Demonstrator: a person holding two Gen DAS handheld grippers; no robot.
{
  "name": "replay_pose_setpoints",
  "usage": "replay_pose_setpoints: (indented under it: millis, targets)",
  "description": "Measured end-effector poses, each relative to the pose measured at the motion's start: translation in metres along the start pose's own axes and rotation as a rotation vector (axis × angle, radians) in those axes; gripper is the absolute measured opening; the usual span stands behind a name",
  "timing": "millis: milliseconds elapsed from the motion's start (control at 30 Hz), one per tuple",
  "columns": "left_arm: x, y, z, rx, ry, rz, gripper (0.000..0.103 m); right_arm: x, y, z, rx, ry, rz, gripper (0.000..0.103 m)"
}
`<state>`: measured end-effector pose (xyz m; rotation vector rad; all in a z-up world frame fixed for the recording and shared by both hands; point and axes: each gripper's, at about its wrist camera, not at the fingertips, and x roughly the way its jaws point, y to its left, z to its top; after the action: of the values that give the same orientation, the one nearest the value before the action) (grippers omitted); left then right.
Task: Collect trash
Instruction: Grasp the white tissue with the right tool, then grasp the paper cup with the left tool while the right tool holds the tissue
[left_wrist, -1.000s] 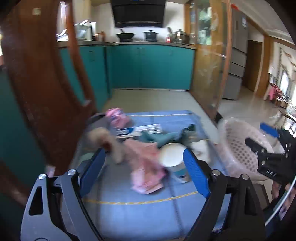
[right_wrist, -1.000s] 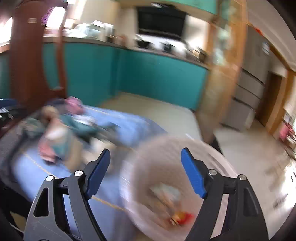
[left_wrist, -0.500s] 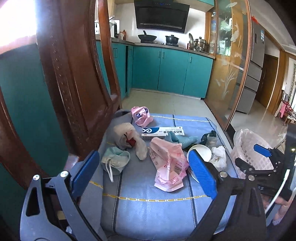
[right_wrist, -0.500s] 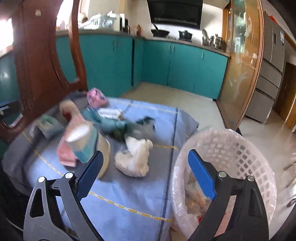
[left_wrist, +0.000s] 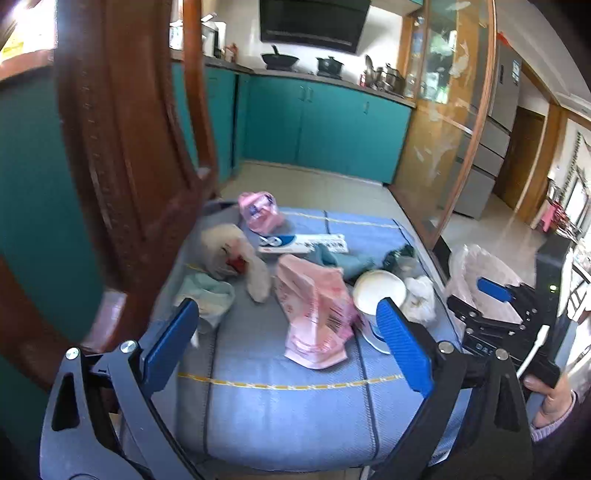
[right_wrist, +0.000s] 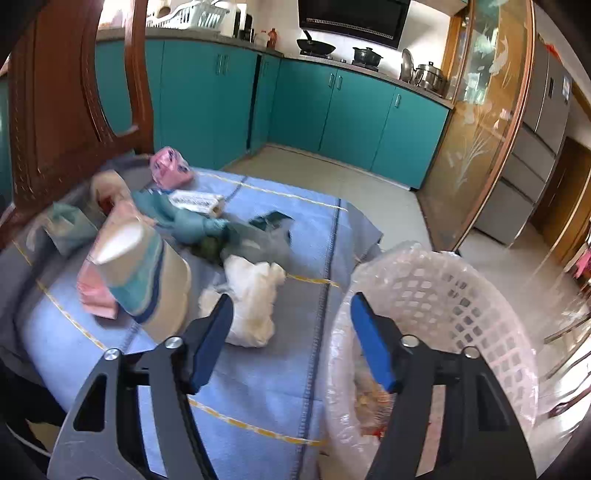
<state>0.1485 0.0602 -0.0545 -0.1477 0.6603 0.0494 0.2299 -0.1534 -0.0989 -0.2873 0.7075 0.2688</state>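
I am holding my left tool (left_wrist: 286, 339) tilted down over the near part of a blue cushion (left_wrist: 280, 406) on a wooden chair (left_wrist: 122, 147), its two blue pads spread wide with nothing between them but the cloth below. Ahead of it the trash is lying in a loose heap: a flat pink bag (left_wrist: 314, 310) almost in line with the tool, a paper cup (left_wrist: 378, 295) just beside the bag on its right, a crumpled white tissue (left_wrist: 419, 295) touching the cup's far side, a pale green mask (left_wrist: 207, 295) near the left pad, a beige bag (left_wrist: 229, 254) behind it, a long white-and-blue box (left_wrist: 303, 243) further back, and a small knotted pink bag (left_wrist: 258, 206) at the far edge.

My right tool (right_wrist: 290, 325) is also pointing downward, hanging over the cushion's right edge — its left pad is sitting in front of the white tissue, its right pad in front of the rim of the white basket (right_wrist: 461, 295). Its jaws have just been closing and are now standing partly apart, empty; no pad is pressing on anything. The basket is standing just beside the chair, lined with a clear bag, with a few scraps showing at its bottom.

In the left view my right hand (left_wrist: 554, 398) is showing at the far right edge, fingers curled around the black handle, a pale sleeve at the wrist — the tool in it reaching toward the basket.
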Motion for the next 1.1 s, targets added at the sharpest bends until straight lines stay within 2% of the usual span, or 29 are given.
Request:
replay_pose_setpoints:
  millis: [67, 333, 500, 533, 600, 667, 867, 1033, 1100]
  targets:
    - [0.003, -0.005, -0.002, 0.008, 0.010, -0.004, 0.097, 0.006, -0.001, -0.002, -0.002, 0.021, 0.021, 0.056]
    - [0.007, -0.010, -0.006, 0.014, 0.032, -0.004, 0.097, 0.028, 0.008, 0.007, 0.024, 0.055, 0.129, 0.056]
    - [0.006, -0.014, -0.006, 0.028, 0.035, -0.006, 0.097, 0.048, 0.023, 0.009, 0.002, 0.102, 0.109, 0.056]
    - [0.004, -0.014, -0.007, 0.033, 0.032, -0.006, 0.097, 0.049, 0.027, 0.009, -0.006, 0.104, 0.115, 0.054]
    - [0.002, -0.015, -0.007, 0.039, 0.028, -0.005, 0.097, 0.049, 0.032, 0.008, -0.021, 0.108, 0.142, 0.031]
    - [0.002, -0.015, -0.007, 0.038, 0.028, -0.005, 0.097, 0.044, 0.035, 0.006, -0.039, 0.098, 0.136, 0.022]
    - [0.003, -0.013, -0.007, 0.032, 0.033, -0.008, 0.097, 0.017, 0.032, -0.005, -0.054, 0.071, 0.185, 0.020]
    - [0.007, -0.015, -0.008, 0.028, 0.039, -0.007, 0.097, -0.003, 0.027, -0.013, -0.062, 0.039, 0.264, 0.020]
    - [0.009, -0.017, -0.009, 0.029, 0.045, -0.005, 0.097, -0.008, 0.025, -0.016, -0.063, 0.032, 0.264, 0.020]
